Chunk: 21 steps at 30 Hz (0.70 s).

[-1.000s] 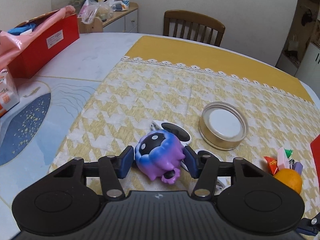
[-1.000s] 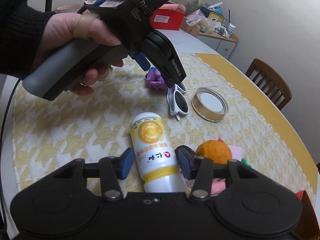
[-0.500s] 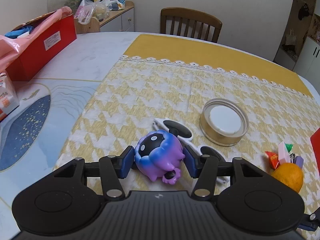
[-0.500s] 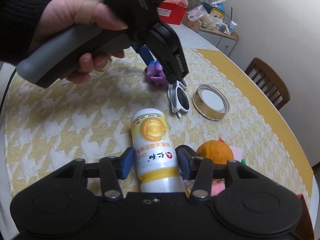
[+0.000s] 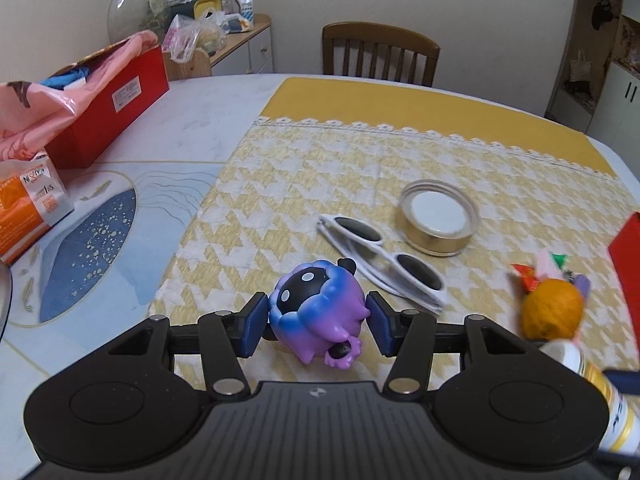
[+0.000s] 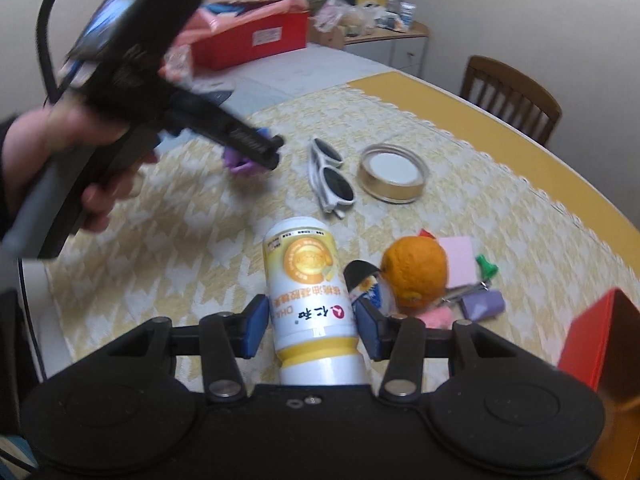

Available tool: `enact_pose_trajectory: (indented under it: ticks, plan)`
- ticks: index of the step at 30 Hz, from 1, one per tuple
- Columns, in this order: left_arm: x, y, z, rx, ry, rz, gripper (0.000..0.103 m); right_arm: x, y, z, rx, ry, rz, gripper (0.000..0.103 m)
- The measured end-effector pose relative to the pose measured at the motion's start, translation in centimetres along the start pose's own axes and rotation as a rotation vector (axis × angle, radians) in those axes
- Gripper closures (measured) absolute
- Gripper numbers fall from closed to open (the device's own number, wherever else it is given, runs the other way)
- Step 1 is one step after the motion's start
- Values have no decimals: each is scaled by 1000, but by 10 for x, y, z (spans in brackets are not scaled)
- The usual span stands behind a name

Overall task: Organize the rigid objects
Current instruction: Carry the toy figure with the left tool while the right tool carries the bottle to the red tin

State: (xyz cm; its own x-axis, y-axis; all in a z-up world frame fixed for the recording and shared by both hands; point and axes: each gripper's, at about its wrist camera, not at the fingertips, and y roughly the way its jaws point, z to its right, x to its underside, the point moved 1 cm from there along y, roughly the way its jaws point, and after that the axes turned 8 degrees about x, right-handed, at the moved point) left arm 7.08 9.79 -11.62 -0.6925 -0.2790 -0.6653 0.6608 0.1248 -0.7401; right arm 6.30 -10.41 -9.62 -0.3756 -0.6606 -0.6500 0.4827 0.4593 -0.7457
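Observation:
My left gripper (image 5: 316, 322) is shut on a purple and blue toy figure (image 5: 318, 312) and holds it above the yellow checked cloth (image 5: 320, 184). In the right wrist view the left gripper (image 6: 256, 148) is blurred, with the toy (image 6: 240, 160) partly hidden behind it. My right gripper (image 6: 310, 328) is shut on a white and yellow bottle (image 6: 308, 288). The bottle also shows at the right edge of the left wrist view (image 5: 600, 392). White sunglasses (image 5: 380, 256) and a round gold tin lid (image 5: 438, 222) lie on the cloth.
An orange (image 6: 414, 272) sits among small items, pink paper (image 6: 458, 258) and a purple case (image 6: 482, 304). A red box (image 6: 600, 352) stands at the right. A long red box (image 5: 108, 108) and an orange packet (image 5: 28, 208) sit at the left. A wooden chair (image 5: 380, 54) stands behind the table.
The left gripper has carried the toy left and away from the sunglasses, which now lie fully uncovered. The right gripper has swung right with the bottle. Both views are blurred by motion.

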Motion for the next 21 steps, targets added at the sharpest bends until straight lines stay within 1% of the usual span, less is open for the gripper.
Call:
enact_pose_trajectory:
  ticks: [5, 11, 21]
  plan:
    - [-2, -23, 26, 40, 53, 18, 50, -2, -24, 15, 12, 50, 20, 56]
    - [-9, -44, 67, 87, 115, 38, 50, -3, -46, 41, 46, 132, 29, 56]
    - [-23, -56, 143, 194, 203, 51, 50, 9, -75, 97, 138, 250, 50, 56]
